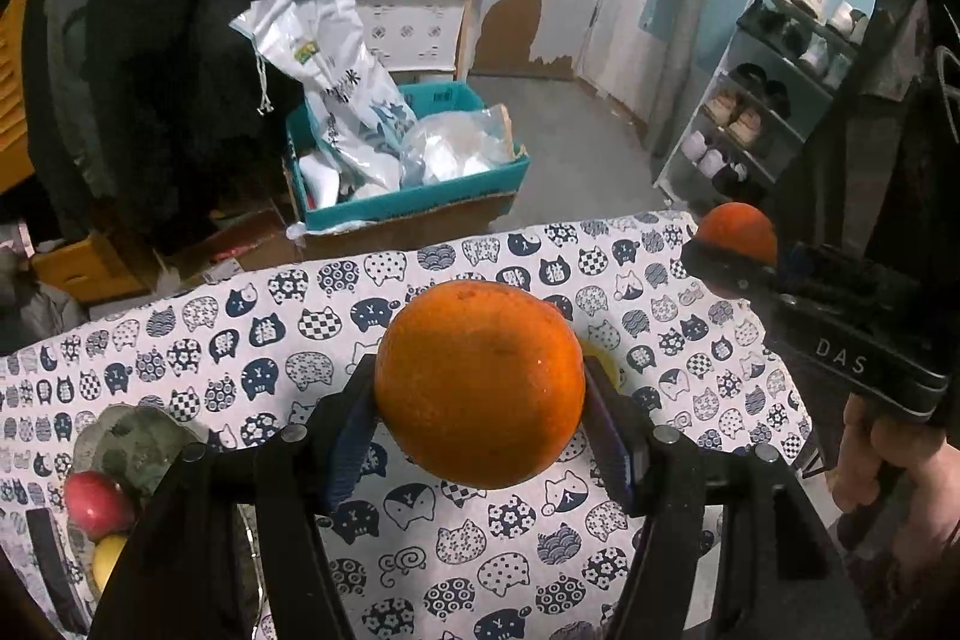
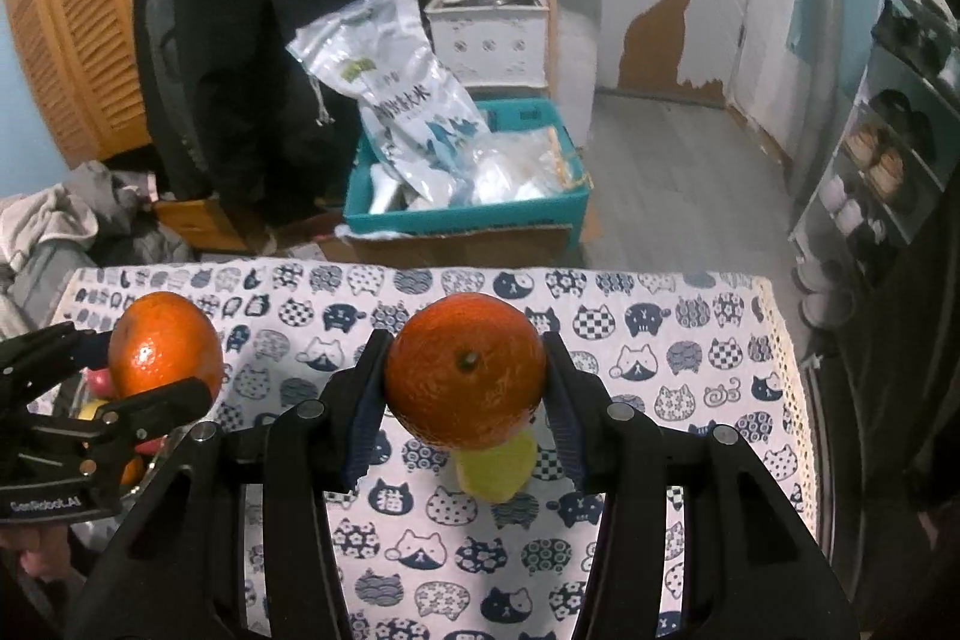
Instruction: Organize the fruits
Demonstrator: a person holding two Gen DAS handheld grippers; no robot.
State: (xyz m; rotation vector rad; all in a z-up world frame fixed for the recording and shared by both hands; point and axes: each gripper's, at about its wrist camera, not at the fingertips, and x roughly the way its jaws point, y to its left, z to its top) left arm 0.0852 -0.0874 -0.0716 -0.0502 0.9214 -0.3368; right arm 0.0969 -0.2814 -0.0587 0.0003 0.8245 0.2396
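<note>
Both grippers are hovering above the cat-print tablecloth (image 2: 660, 340), each tilted downward and each carrying a fruit clear of the cloth. On the left, the left gripper (image 1: 480, 394) is clamping a large orange (image 1: 480, 382) between its blue-padded fingers (image 1: 351, 436), the jaws standing fairly wide because the fruit fills the gap. On the right, the right gripper (image 2: 465, 388) is pinching a smaller orange (image 2: 465, 370) with its stem scar facing the camera, pads pressing on both sides. In the left wrist view, a hand (image 1: 882, 466) is gripping the right tool's handle at the right edge, near the table's right end. A yellow-green fruit (image 2: 495, 466) is lying on the cloth just below the smaller orange in the right wrist view. Near the left edge of the table a glass bowl (image 1: 138, 436) is holding a red fruit (image 1: 96, 502) and a yellow fruit (image 1: 108, 556). Beyond the table's far edge, a teal crate (image 2: 468, 214) is sitting on the floor.
</note>
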